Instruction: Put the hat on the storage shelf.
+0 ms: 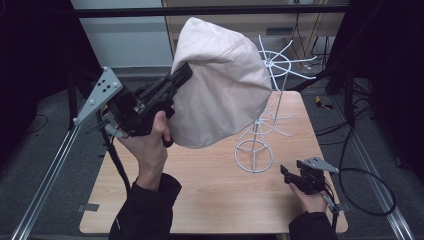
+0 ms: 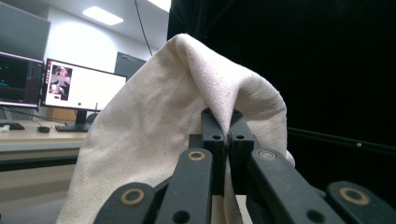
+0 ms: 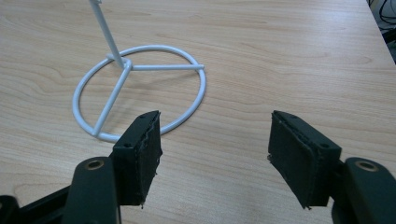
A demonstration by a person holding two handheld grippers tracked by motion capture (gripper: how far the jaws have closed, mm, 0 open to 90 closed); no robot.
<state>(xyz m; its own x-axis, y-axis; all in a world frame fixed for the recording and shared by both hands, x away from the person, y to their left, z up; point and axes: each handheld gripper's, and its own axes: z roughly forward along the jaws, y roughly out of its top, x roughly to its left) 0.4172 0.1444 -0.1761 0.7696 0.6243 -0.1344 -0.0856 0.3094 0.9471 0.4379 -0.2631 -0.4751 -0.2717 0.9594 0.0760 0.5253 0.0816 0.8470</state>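
No brand, label or readable writing shows on any of the things here. At the left, the left tool [image 1: 184, 73] is raised above the counter [image 1: 210, 200], its jaws clamped tight on a fold of one cream cloth hat [image 1: 220, 85]; in the left gripper view the pads [image 2: 215, 135] meet with the fabric pinched between them. The hat hangs in the air from that grip, over the left half of the counter and just beside the top of the white wire stand [image 1: 255, 155]. There is one stand: a round ring base with three spokes, a thin upright pole, and two sets of wire arms higher up, one low and one at the top. At the right, the right tool [image 1: 286, 174] sits low near the counter's near right corner, close to the ring base. Its jaws stand apart with nothing between them, the bare wood visible in the gap.
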